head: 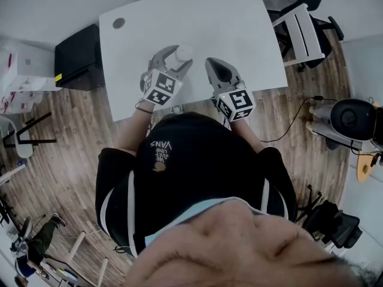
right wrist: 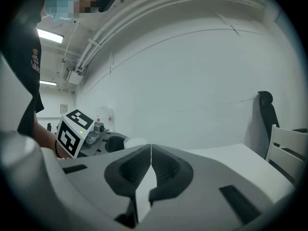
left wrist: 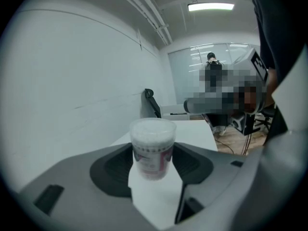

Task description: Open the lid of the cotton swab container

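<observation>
The left hand-held gripper (head: 178,57) is clamped on a small round see-through plastic container of cotton swabs (left wrist: 152,147). The two grey jaws press on its sides, one on each side. The container stands up straight between them. It is full of white swab tips up to the top, and it has a pink label around the middle. From the head view, the container (head: 183,53) shows as a white round top at the very front of this hand-held gripper. I cannot tell if it touches the white tabletop (head: 239,28) under it.

The right hand-held gripper (right wrist: 150,154) is just beside the left one, on its right side. Its jaws are pressed together, and nothing is between them. The tabletop lies under and past its tips. From its own view, the left hand-held gripper shows off to its left side.

A black box (head: 76,58) sits on the floor, well off to the left of the left hand-held gripper. A white chair (head: 302,31) stands off to the right of the right hand-held gripper.
</observation>
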